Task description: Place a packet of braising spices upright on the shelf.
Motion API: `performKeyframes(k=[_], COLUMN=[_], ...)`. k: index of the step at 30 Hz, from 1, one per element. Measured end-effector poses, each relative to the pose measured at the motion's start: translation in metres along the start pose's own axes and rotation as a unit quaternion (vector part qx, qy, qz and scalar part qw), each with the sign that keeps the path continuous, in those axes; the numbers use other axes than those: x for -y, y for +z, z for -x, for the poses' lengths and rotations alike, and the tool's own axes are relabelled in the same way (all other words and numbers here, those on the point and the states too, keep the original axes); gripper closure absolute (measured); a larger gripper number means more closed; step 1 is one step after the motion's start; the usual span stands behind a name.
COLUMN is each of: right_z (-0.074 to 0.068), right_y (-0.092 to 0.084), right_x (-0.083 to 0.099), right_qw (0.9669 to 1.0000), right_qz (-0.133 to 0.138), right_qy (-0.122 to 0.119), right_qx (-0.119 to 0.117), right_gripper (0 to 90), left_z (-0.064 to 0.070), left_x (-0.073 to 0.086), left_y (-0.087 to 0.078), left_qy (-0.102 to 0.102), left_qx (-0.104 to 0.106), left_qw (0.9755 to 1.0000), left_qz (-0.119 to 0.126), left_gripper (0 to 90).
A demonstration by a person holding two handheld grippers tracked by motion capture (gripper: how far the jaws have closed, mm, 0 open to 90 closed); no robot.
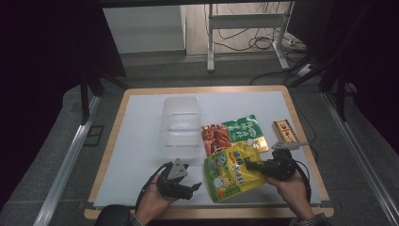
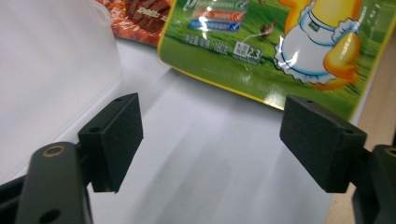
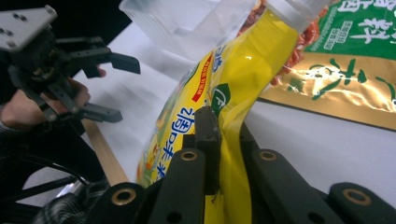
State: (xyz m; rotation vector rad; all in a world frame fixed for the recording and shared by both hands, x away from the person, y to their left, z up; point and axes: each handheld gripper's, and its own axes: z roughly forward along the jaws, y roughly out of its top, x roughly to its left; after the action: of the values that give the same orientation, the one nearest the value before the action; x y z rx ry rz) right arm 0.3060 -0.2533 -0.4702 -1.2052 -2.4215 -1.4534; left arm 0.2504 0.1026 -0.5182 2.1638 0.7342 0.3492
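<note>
Pouch gripped, bin not yet filled.
The yellow pouch (image 1: 234,173) is clamped at its edge by the right gripper (image 1: 256,165) above the counter (image 1: 141,155); the left gripper (image 1: 194,181) is held with jaws apart (nothing between them), and the clear bin (image 1: 180,126) is empty.

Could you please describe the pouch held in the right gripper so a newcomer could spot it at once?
On the white table mat, right of the clear plastic tub, lie three snack pouches. It is the nearest one, the yellow-green pouch, the only one with a cartoon duck.
</note>
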Motion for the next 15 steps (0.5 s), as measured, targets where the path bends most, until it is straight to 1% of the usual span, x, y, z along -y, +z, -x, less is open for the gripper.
performKeyframes(k=[2,5,8,11,15], right_z=[0.0,-0.002,-0.003,-0.004,-0.007], right_y=[-0.002,-0.007,-0.01,-0.01,-0.011], right_x=[-0.003,-0.008,-0.013,-0.016,-0.021], right_qw=[1.0,0.9999,0.9998,0.9997,0.9993], right_qz=[0.006,0.013,0.016,0.018,0.024], right_qy=[0.003,-0.001,-0.006,-0.005,-0.006], right_qx=[-0.005,-0.008,-0.01,-0.014,-0.026], right_gripper=[86.8,86.9,86.9,87.1,88.2], left_z=[0.001,0.001,0.002,0.005,0.005], left_x=[0.001,0.001,0.002,0.002,0.003], left_y=[-0.001,-0.002,-0.001,0.001,0.0], left_qy=[0.003,0.003,0.005,0.011,0.016], left_qx=[0.0,0.007,0.014,0.014,0.011], left_qw=[1.0,1.0,0.9999,0.9998,0.9998], left_qz=[-0.001,0.003,0.001,-0.002,0.002], left_gripper=[17.4,13.0,12.0,10.4,8.7])
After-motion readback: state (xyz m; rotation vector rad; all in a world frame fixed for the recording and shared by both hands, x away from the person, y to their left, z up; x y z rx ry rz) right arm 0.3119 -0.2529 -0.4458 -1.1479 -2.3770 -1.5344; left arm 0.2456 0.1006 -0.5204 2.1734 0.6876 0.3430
